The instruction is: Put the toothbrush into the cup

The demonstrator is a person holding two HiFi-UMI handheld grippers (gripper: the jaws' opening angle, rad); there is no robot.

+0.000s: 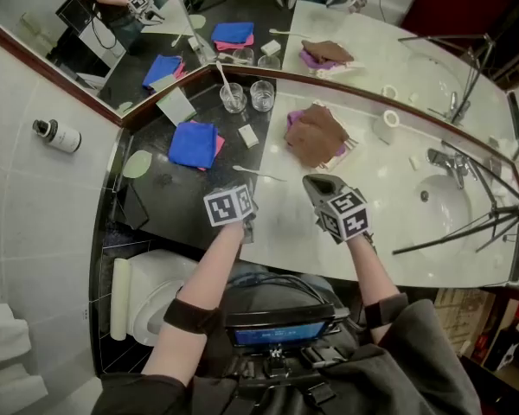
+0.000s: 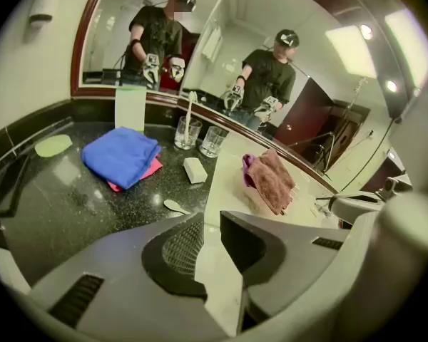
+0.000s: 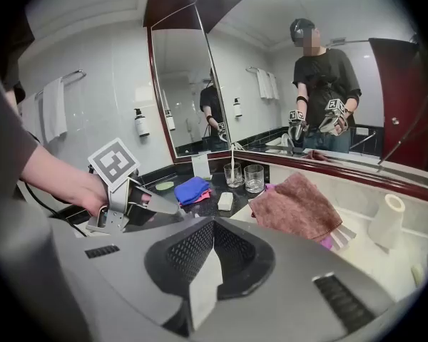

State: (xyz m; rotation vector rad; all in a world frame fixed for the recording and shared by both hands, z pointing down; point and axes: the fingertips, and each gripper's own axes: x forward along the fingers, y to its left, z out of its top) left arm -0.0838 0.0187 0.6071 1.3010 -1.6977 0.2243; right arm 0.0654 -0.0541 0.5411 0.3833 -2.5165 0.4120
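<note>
Nearest the camera, the left gripper (image 2: 211,219) hangs over the pale vanity top with its jaws a small way apart and nothing between them. Beside it the right gripper (image 3: 212,225) has its jaws closed together, empty.

Just beyond the left gripper the white toothbrush (image 1: 259,173) lies flat across the join between the black stone counter (image 1: 156,197) and the pale top, clear of everything else. It looks light, stiff and slender, with a smooth plastic handle likely to skid or roll on polished stone. The sensible hold is probably across the middle of the handle, the jaws closing from either side and low enough to get under its curve. A grip near the head would leave it swinging.

Farther back sit a white soap bar (image 1: 248,135), a folded blue cloth (image 1: 193,142) over a pink one, and a brown towel (image 1: 316,134).

Against the mirror (image 1: 346,24) stand two glass cups. The left cup (image 1: 233,98) already holds a white brush, and the right cup (image 1: 262,95) looks empty. Both are fragile, so they call for a gentle drop.
</note>
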